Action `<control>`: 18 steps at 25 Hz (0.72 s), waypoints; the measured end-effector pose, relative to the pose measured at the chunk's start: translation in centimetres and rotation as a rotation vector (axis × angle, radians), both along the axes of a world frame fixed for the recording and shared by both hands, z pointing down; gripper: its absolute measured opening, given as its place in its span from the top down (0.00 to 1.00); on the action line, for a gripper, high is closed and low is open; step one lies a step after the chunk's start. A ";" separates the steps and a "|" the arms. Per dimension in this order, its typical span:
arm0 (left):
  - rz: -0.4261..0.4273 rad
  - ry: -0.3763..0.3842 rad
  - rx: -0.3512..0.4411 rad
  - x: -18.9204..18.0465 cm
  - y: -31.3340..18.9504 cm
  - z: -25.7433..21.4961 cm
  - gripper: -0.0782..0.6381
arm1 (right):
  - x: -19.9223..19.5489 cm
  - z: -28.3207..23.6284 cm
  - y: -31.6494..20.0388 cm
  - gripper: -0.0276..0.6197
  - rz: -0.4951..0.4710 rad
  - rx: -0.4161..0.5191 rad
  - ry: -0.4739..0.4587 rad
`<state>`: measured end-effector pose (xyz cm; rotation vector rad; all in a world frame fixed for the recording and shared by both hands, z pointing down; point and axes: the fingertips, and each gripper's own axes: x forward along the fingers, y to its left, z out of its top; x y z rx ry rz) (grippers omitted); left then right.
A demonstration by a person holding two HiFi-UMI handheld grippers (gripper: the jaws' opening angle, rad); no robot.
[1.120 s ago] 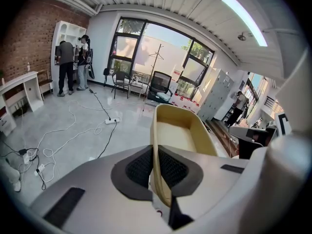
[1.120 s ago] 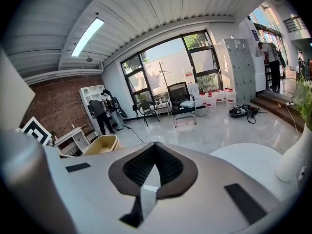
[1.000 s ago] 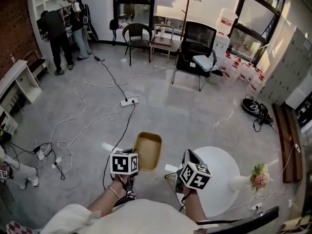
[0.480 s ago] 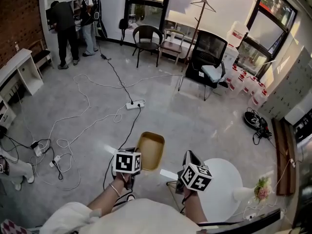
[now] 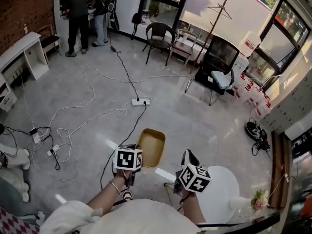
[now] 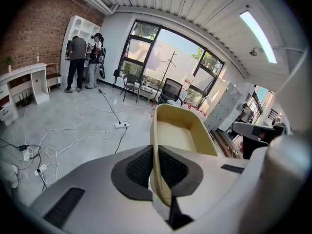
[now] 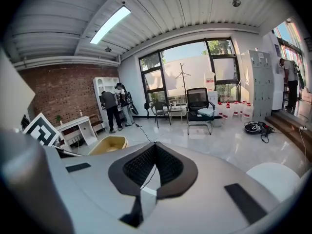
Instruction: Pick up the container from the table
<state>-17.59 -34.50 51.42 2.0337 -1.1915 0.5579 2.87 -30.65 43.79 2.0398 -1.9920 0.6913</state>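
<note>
left gripper [image 6: 157,168] fingers [image 6: 138,165] pinch container [image 5: 151,147] by near wall only, right gripper [image 7: 155,165] closed on nothing: grip firm, carry it level, no wrist roll.

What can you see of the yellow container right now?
The container is a mustard-yellow, rounded-rectangular tub, plastic by its look, with thin walls and nothing visible inside. It is off the table, held open side up over the floor. The left gripper is shut on its near wall, clamping it from both sides; nothing else touches it.
</note>
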 end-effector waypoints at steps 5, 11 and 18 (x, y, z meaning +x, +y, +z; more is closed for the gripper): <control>-0.039 0.008 -0.007 0.1 0.1 0.3 0.85 | -0.8 -0.3 -1.3 0.92 -0.060 0.014 0.012; -0.072 -0.010 -0.016 -0.2 1.0 0.2 0.85 | -1.6 -0.9 -2.4 0.92 -0.119 0.036 0.002; -0.067 -0.060 0.010 1.6 1.1 -1.6 0.85 | 0.7 -1.5 -2.9 0.92 -0.117 0.074 -0.018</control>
